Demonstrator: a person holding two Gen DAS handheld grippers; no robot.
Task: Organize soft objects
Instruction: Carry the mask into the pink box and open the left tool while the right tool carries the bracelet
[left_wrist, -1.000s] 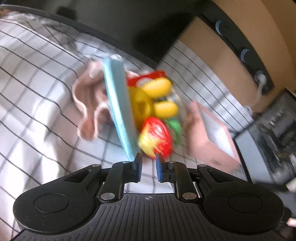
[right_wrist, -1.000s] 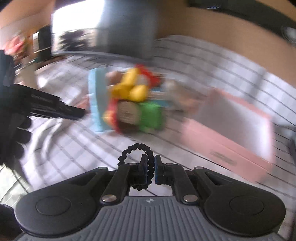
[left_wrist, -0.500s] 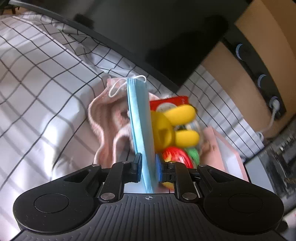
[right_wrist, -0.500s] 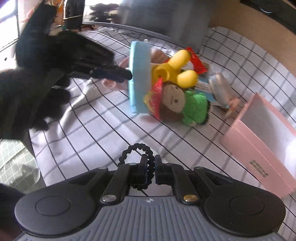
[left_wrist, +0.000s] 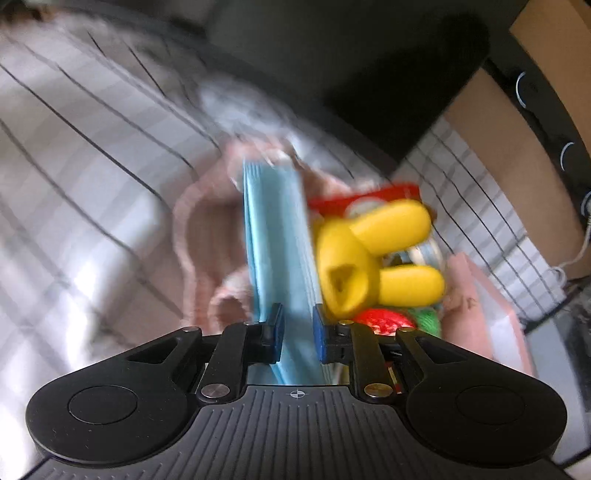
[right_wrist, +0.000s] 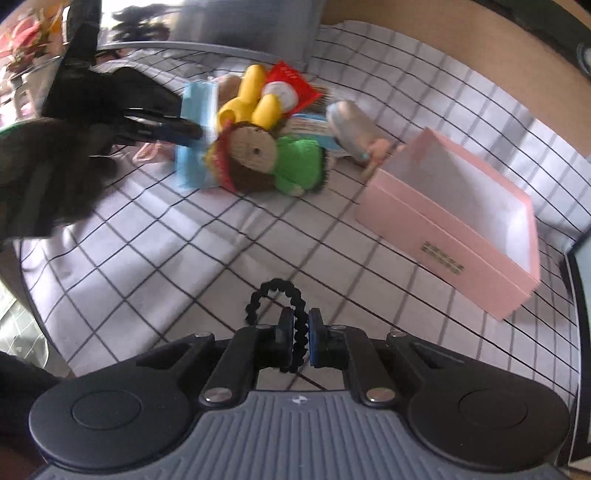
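My left gripper (left_wrist: 297, 332) has its jaws around the near edge of a light blue face mask (left_wrist: 277, 236), a narrow gap still showing on the left side. In the right wrist view the left gripper (right_wrist: 188, 129) reaches into the pile at the mask (right_wrist: 195, 122). Beside the mask lie a yellow plush (left_wrist: 369, 251), a pink knitted cloth (left_wrist: 207, 236), and a doll with a green body (right_wrist: 273, 158). My right gripper (right_wrist: 297, 336) is shut on a black scrunchie (right_wrist: 277, 295) above the checked cloth. An open pink box (right_wrist: 461, 218) stands to the right.
A red snack packet (right_wrist: 291, 88) and a silver-capped item (right_wrist: 351, 125) lie behind the toys. The checked cloth (right_wrist: 184, 266) covers the table. A dark chair back (left_wrist: 332, 66) and a brown wall with a black rail (left_wrist: 535, 122) stand beyond.
My left gripper has pushed further onto the blue mask, its jaws now either side of it. My right gripper has drawn back a little with the scrunchie.
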